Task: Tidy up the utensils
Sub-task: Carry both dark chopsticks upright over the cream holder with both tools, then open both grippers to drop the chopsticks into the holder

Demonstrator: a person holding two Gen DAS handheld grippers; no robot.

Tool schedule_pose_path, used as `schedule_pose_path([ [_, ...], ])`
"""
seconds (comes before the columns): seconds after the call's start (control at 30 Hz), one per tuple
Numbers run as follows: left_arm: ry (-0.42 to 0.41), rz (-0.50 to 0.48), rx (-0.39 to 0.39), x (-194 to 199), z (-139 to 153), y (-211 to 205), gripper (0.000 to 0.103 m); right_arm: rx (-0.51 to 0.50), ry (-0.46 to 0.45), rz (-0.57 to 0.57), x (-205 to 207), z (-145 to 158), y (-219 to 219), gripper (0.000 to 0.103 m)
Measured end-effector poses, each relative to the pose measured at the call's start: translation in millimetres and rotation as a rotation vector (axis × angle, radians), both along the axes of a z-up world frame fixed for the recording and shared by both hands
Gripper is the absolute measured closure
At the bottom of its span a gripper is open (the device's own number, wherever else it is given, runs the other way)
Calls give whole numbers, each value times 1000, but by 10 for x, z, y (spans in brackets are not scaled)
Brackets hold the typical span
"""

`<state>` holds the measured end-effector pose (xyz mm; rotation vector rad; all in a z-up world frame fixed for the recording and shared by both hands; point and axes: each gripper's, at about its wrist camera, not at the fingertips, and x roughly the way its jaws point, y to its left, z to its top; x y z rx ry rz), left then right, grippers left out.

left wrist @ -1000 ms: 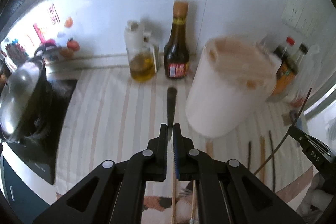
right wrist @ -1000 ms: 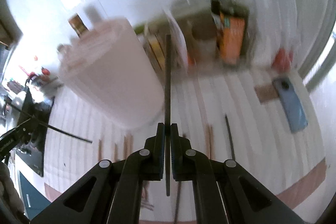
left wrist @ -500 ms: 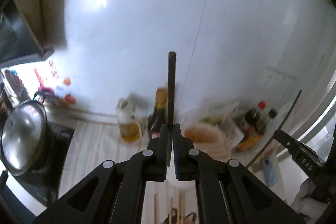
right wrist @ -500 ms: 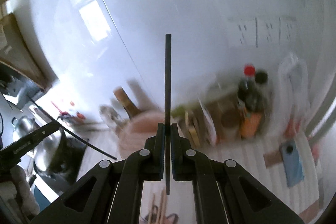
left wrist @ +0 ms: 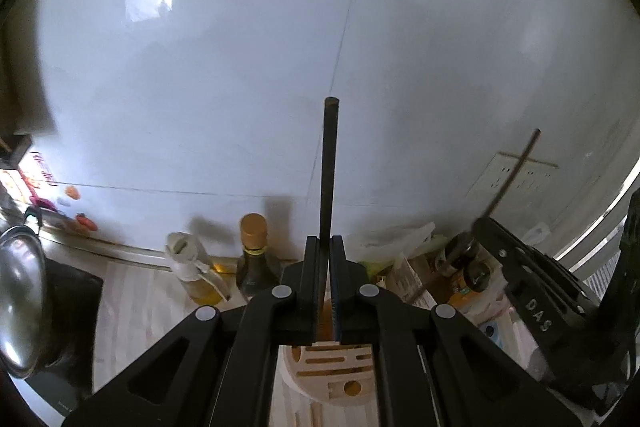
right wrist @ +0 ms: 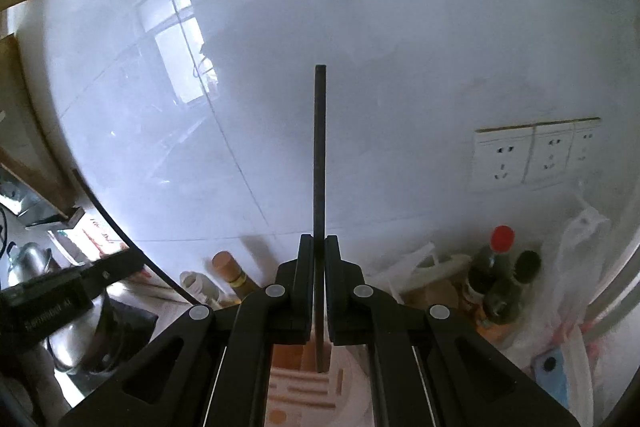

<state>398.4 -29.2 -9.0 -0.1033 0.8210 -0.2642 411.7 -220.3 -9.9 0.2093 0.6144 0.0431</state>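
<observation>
Beneath both grippers lies a pale counter (left wrist: 132, 307) with faint lengthwise stripes, and on it, directly under the fingers, stands a white round utensil holder (left wrist: 332, 367) whose tan top is cut with narrow slots and round holes; the same holder (right wrist: 304, 387) shows blurred under the right tool. Closest to the lens, the left gripper (left wrist: 325, 259) has its matte black jaws pressed together on a dark chopstick (left wrist: 328, 163), a thin, slightly textured rod with a brownish tip, standing upright above the holder. Likewise the right gripper (right wrist: 319, 255) clamps a second black chopstick (right wrist: 320, 147), smooth and square-ended, its lower end hanging just over the slotted top. Seen from the left camera, the right gripper (left wrist: 486, 217) sits off to the right, its stick slanting up. Left of the holder stand a dark sauce bottle (left wrist: 254, 259) with a tan cap and a clear oil jug (left wrist: 192, 267) with a white spout, and further left a shiny steel pot lid (left wrist: 20, 307) rests on a black cooker. Right of the holder, plastic bags, a red-capped bottle (right wrist: 494, 267) and a dark-lidded jar (right wrist: 516, 283) crowd the corner, with a blue phone (right wrist: 554, 373) lying flat near them. Behind everything rises a glossy white tiled wall (right wrist: 400, 67) reflecting a window, carrying a row of white sockets (right wrist: 536, 155).
</observation>
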Motion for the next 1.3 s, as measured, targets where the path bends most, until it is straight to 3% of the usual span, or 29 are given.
schedule_pose_path([
  [0.4, 142, -56, 4, 328, -535, -143, 100, 16, 82, 39, 406, -674, 42, 98],
  [0.57, 125, -18, 10, 261, -503, -80, 95, 41, 140, 95, 416, -827, 35, 97],
  [0.6, 116, -8, 21, 245, -496, -59, 92, 48, 150, 99, 396, -844, 32, 96],
  [0.63, 111, -2, 30, 264, -517, -43, 82, 53, 155, 103, 378, -828, 40, 93],
  [0.67, 106, 8, 40, 253, -512, -22, 71, 56, 160, 104, 351, -824, 37, 83],
  [0.7, 100, 23, 52, 249, -504, 11, 45, 60, 164, 97, 323, -818, 20, 71],
  [0.73, 82, 40, 65, 205, -473, 45, 27, 71, 161, 94, 285, -801, -4, 68],
  [0.87, 48, 84, 83, 70, -433, 186, 20, 69, 146, 62, 124, -672, -89, 55],
  [0.93, 43, 94, 87, -12, -449, 240, 7, 49, 137, 43, 11, -620, -119, 43],
  [1.0, 34, 99, 94, -143, -484, 297, 0, 22, 129, 19, -117, -567, -144, 24],
  [1.1, 28, 115, 129, -318, -557, 329, 0, -27, 121, -26, -338, -517, -184, 7],
  [1.2, 40, 119, 142, -505, -668, 353, 0, -86, 122, -74, -552, -516, -202, 2],
  [1.3, 56, 113, 169, -652, -788, 343, 0, -80, 130, -106, -740, -573, -258, 0],
])
